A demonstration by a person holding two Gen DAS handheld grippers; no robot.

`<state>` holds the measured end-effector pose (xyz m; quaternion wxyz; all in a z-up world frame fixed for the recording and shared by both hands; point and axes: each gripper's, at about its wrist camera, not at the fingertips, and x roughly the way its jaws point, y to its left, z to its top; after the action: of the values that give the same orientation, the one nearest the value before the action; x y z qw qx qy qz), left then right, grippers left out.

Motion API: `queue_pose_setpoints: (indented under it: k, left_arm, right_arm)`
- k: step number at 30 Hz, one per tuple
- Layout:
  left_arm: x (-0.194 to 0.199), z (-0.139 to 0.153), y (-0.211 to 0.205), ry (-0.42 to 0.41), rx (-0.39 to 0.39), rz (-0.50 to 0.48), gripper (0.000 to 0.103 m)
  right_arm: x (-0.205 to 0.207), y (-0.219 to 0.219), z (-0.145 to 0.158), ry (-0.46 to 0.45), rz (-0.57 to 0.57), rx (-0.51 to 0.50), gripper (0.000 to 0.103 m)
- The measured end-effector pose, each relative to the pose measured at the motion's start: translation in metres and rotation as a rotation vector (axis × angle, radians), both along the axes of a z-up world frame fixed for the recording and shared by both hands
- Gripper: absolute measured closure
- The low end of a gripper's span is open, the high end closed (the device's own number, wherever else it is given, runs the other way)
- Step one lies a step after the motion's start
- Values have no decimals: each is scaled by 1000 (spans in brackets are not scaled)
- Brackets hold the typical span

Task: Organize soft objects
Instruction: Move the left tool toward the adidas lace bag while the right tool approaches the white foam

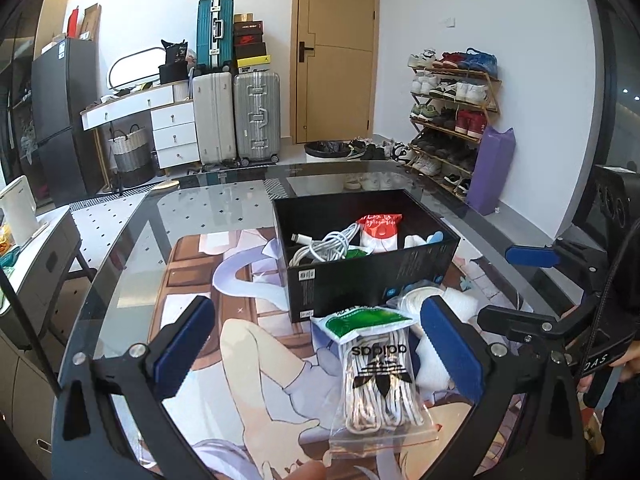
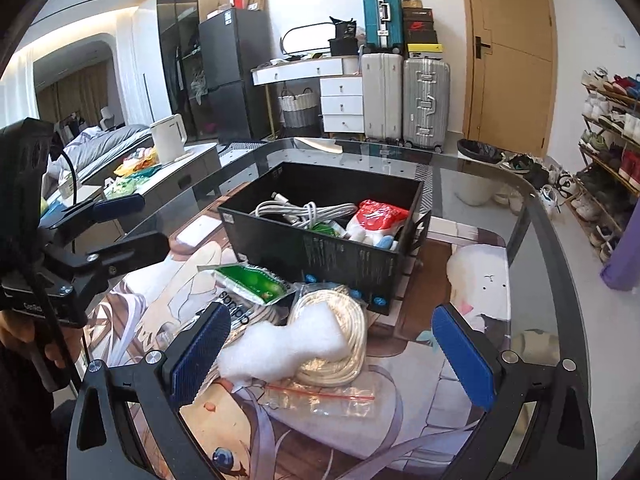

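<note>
both the left gripper point(image 1: 320, 352) and right gripper point(image 2: 332, 352) hang wide and empty over the soft pile beside the black box point(image 2: 320, 240) mid-tabletop, where the white stuffing point(image 2: 288, 344) looks light and squashy, best pinched at its middle.

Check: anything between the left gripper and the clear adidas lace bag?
Nothing visible. The clear adidas-printed bag of white laces lies on the mat between the open left gripper's blue pads; only a green-and-white packet overlaps its far end.
</note>
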<state>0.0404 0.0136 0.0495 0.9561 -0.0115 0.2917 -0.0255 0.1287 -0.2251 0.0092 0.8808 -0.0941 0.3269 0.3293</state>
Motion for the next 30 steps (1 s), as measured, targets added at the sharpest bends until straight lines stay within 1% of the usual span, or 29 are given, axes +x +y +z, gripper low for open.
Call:
queue_pose_setpoints:
  k: [3,7,15,20,26,30]
  left_arm:
    - [-2,-5,-3,25,3,-17,0]
    - [-1,-9,-4,33,19,-15,0]
    - [2,-12,4,54,-2,-11,0]
    - [4,-13,5,63,-1,-12,0]
    - [6,-17,7,79,3,-10,0]
    - [7,-17,8,83,1,-11,0]
  right_arm:
    - [0,3,-4,6,16,-11,1]
    - [1,9,-11,28,42,-26,1]
    - [-8,27,-25,30,114,-96,1]
    - [-13,32,-31,20,136,-127,1]
    - [-14,37,-38,34,156,-142,1]
    - [-16,41,-42,28,164,-163,1]
